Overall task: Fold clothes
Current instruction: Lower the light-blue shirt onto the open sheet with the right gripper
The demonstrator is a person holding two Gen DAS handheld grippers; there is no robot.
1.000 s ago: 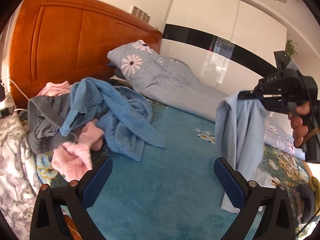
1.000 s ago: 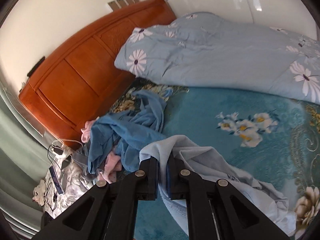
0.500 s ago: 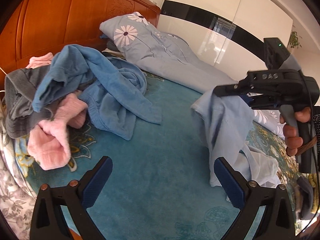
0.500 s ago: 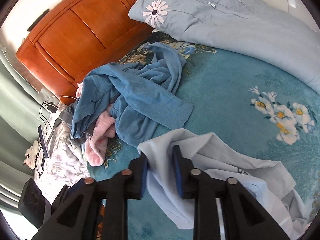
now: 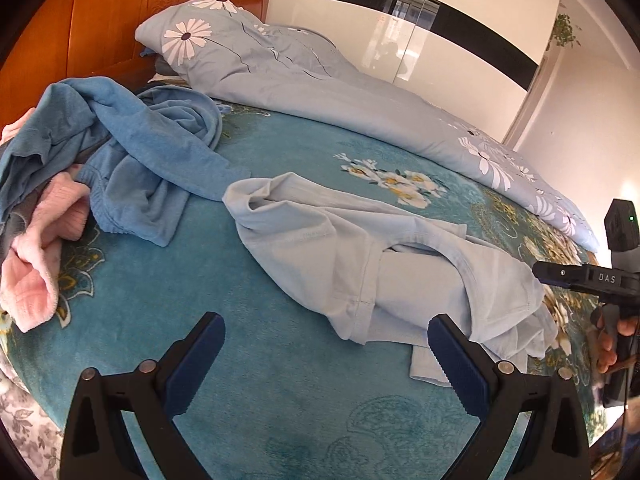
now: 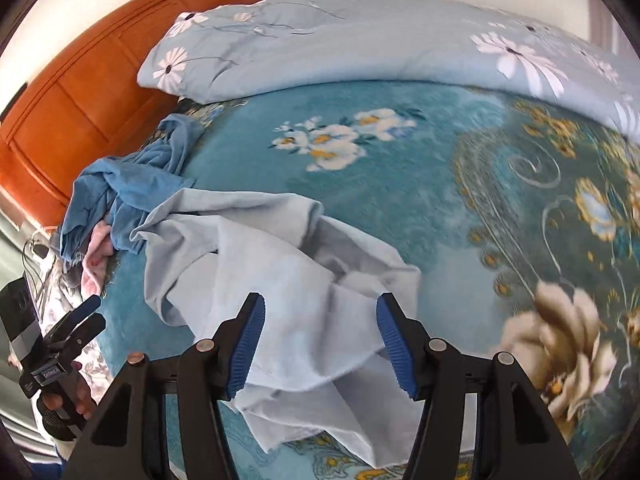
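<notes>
A crumpled light blue garment lies loose on the teal flowered blanket. My left gripper hovers over the blanket at the garment's near edge, wide open, its fingers clear of the cloth. My right gripper hangs over the same light blue garment; its jaws are opening, with cloth under the gap but neither pad pressing on it. The left wrist view catches the right gripper at the far right edge, held by a hand. The left gripper shows low on the left in the right wrist view.
A pile of clothes sits to the left: a darker blue garment, a pink one and some grey cloth. A pale blue daisy-print duvet runs along the far side. An orange wooden headboard stands behind.
The right gripper opened and released the light blue garment, which dropped from hanging in the air to lying on the blanket. Both grippers sank toward the bed.
</notes>
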